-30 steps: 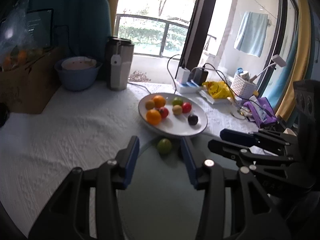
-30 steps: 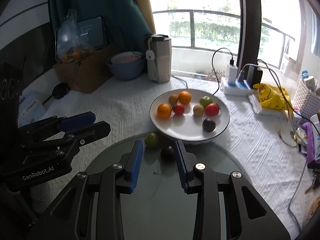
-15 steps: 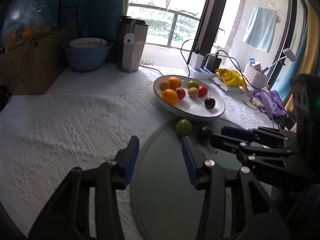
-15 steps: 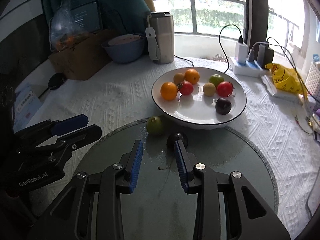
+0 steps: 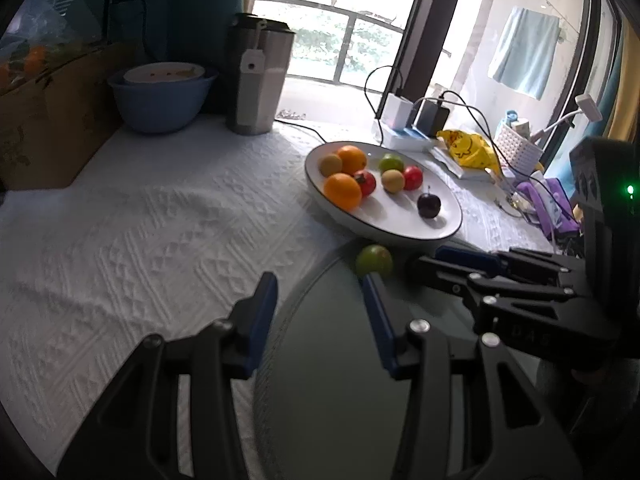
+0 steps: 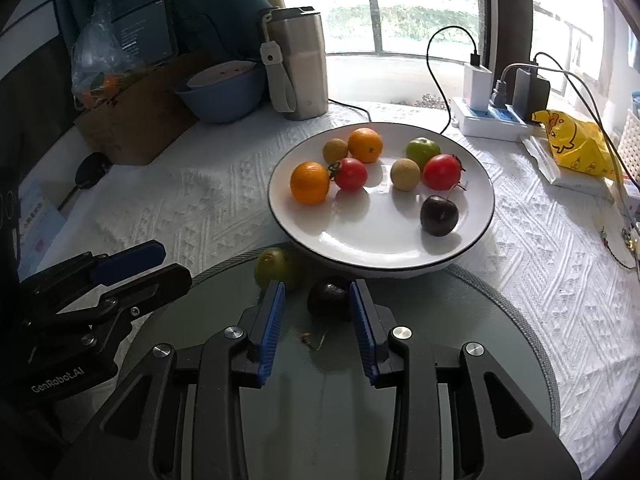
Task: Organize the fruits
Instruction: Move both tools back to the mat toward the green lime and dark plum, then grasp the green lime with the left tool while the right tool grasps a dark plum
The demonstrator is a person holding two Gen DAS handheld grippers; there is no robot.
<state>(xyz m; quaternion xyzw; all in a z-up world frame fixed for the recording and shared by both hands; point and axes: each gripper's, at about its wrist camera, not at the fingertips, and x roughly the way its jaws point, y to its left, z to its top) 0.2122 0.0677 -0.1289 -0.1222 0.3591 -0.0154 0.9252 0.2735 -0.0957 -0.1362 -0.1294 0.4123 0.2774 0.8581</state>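
Note:
A white plate holds two oranges, two red tomatoes, a green fruit, two tan fruits and a dark plum. On the round grey mat in front of it lie a loose green fruit and a dark fruit. My right gripper is open, its fingertips either side of the dark fruit, which sits against the right finger with a gap on the left. My left gripper is open and empty; the green fruit lies just past its right fingertip. The right gripper hides the dark fruit in the left wrist view.
Behind the plate stand a steel tumbler, a blue bowl and a cardboard box. A power strip with cables, a yellow bag and a white basket crowd the right side. White textured cloth covers the table.
Both grippers have come forward and down toward the two loose fruits. The right fingers now flank the dark fruit, and the green fruit sits beside the left gripper's right fingertip.

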